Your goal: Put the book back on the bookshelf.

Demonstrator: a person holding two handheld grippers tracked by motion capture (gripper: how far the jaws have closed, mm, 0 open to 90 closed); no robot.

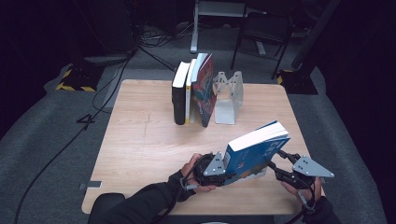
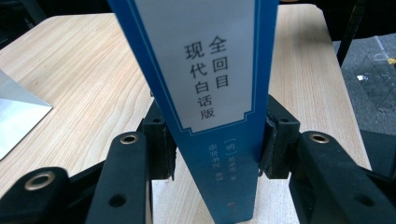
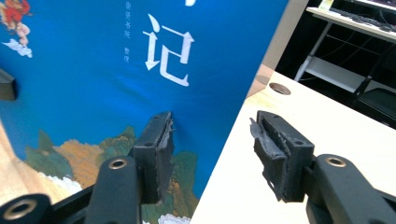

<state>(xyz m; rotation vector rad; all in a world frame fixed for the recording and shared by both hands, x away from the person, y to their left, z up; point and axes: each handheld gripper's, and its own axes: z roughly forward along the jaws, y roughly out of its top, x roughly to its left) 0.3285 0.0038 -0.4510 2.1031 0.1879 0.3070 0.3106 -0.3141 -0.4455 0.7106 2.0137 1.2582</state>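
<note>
Blue book is standing tilted on the counter, left gripper clenching its spine. Right gripper is hanging released beside the glossy, likely slippery cover; stiff and hefty, it is best grasped near the spine

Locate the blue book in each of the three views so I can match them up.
High view: blue book tilted at lower right, between both claws.
Left gripper view: its spine fills the centre, the left claw shut on it.
Right gripper view: its front cover covers the left; the right claw is open beside its edge.
Shared landmark: the wooden table.
</note>
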